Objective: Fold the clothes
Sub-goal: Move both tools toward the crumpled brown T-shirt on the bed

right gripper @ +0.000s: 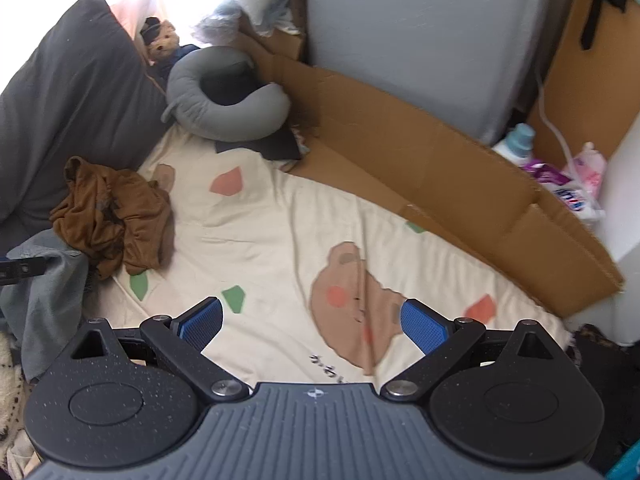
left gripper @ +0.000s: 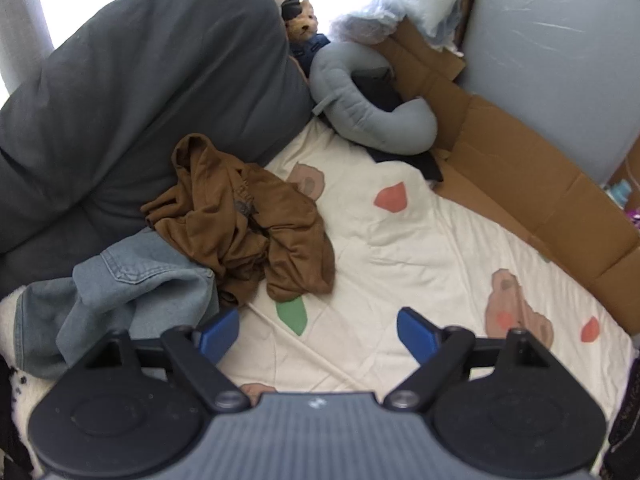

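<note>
A crumpled brown garment (left gripper: 244, 220) lies on the cream bear-print bed cover (left gripper: 400, 248), against a dark grey cushion. A light blue denim garment (left gripper: 120, 292) is bunched just left of it. My left gripper (left gripper: 318, 334) hovers open over the cover, below and right of both garments, nothing between its blue pads. In the right wrist view the brown garment (right gripper: 116, 220) and denim (right gripper: 48, 292) sit at the left. My right gripper (right gripper: 312, 326) is open above a printed bear (right gripper: 352, 304), well right of the clothes.
A large dark grey cushion (left gripper: 140, 92) borders the cover at left. A grey neck pillow (left gripper: 360, 92) and a teddy bear (left gripper: 302, 26) lie at the back. Flattened cardboard (right gripper: 420, 168) lines the right side below a grey panel (right gripper: 420, 40). Bottles and packets (right gripper: 560, 172) stand at far right.
</note>
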Motion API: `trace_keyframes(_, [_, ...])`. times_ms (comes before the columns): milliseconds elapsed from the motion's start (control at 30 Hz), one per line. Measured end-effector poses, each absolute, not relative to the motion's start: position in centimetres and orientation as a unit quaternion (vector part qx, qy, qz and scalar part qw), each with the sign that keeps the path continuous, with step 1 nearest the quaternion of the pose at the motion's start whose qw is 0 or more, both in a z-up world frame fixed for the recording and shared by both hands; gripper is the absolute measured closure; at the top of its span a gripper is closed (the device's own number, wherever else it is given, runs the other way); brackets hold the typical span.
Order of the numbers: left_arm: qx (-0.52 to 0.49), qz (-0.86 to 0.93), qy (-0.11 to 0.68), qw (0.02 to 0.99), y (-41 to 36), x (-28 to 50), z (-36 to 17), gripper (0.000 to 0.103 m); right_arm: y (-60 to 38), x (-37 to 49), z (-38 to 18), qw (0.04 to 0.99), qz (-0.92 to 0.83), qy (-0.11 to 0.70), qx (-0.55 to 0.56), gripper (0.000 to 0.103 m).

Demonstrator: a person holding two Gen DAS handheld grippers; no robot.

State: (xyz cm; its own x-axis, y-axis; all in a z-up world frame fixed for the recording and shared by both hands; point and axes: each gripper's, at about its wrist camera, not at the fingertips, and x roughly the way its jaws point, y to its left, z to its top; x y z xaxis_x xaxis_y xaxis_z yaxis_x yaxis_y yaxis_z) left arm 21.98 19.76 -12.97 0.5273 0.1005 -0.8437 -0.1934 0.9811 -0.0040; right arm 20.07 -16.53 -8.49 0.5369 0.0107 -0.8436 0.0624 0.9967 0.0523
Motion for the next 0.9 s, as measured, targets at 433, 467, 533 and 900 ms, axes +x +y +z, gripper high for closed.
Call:
trace_keyframes(433, [-0.045,0.107,0.492,0.863,21.8,25.6,-20.4,0.020,-14.4,23.4,-16.0,0.884,0.040,0.465,0.008,0.005])
trace_keyframes(467, [-0.047,0.108,0.493,0.862,22.0,25.8,-21.0,0.020,-14.2,23.6,-16.5,0.885,0.041,0.464,0.006,0.005])
trace_keyframes(533, [-0.052,0.111,0.497,0.859,22.3,26.1,-22.2,0.022,-13.9,24.0,-17.7,0.884,0.048,0.465,0.011,0.005])
trace_keyframes(900, [-0.062,0.105,0.502,0.856,23.7,27.0,-27.5,0.027,-11.2,25.2,-22.6,0.878,0.094,0.470,0.007,0.005])
